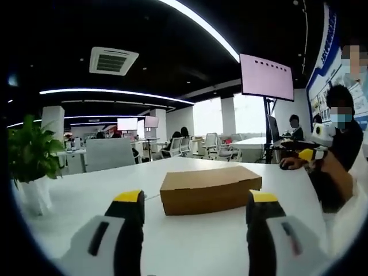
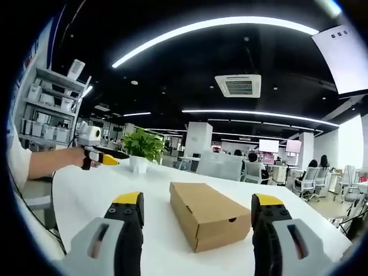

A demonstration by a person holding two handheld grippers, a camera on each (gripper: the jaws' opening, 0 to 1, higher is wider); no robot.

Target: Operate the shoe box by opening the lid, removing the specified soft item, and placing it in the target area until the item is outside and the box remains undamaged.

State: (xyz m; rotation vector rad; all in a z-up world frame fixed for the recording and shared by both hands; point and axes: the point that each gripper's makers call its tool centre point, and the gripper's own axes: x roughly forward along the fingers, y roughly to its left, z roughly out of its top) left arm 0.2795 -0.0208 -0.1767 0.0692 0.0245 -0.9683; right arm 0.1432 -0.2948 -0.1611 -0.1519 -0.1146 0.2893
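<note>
On the white tabletop, well in from its edges, sits the shoe box, lid closed. Both the left gripper and right gripper hover before it, jaws spread wide, holding nothing.

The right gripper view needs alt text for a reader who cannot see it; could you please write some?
A closed brown cardboard shoe box lies on a white table, framed between the right gripper's open, yellow-tipped fingers. Beyond it stands a potted plant, and the left gripper reaches in from the left edge, its state unclear.
</note>
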